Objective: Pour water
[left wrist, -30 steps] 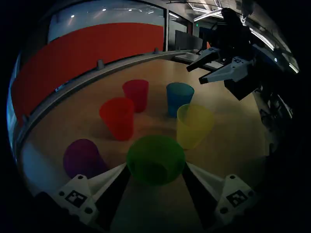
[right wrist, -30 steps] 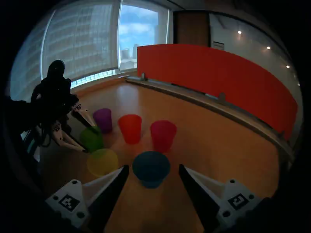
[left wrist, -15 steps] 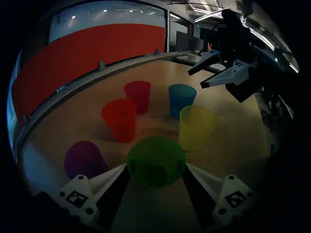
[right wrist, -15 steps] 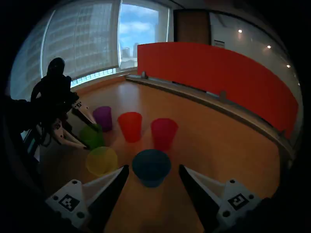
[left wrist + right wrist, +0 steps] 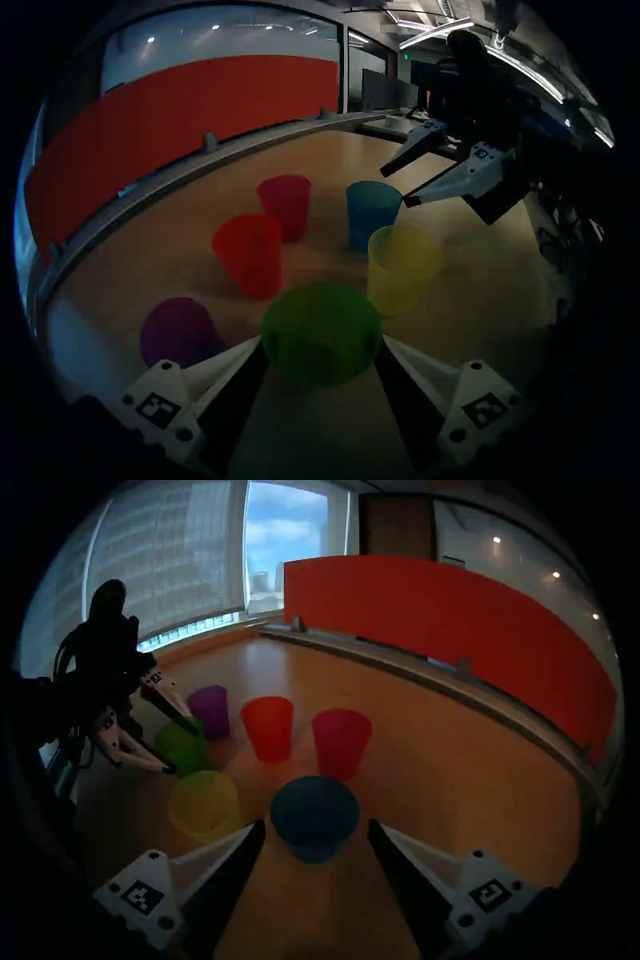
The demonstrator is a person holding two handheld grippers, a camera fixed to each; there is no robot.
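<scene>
We see left gripper [image 5: 322, 342] and right gripper [image 5: 315, 826] both spread wide, flanking the green cup [image 5: 322, 320] and blue cup [image 5: 314, 806] on the wooden table [image 5: 456, 776]; thin plastic, likely light, squashy, slippery, so we'd pinch mid-wall gently.

Purple cup [image 5: 178, 332] partly behind hand-held gripper [image 5: 320, 342]

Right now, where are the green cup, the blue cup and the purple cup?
green cup [image 5: 322, 336], left gripper view, inside its opening
blue cup [image 5: 314, 816], right gripper view, inside its opening
purple cup [image 5: 210, 716], right gripper view, its side wall
</scene>
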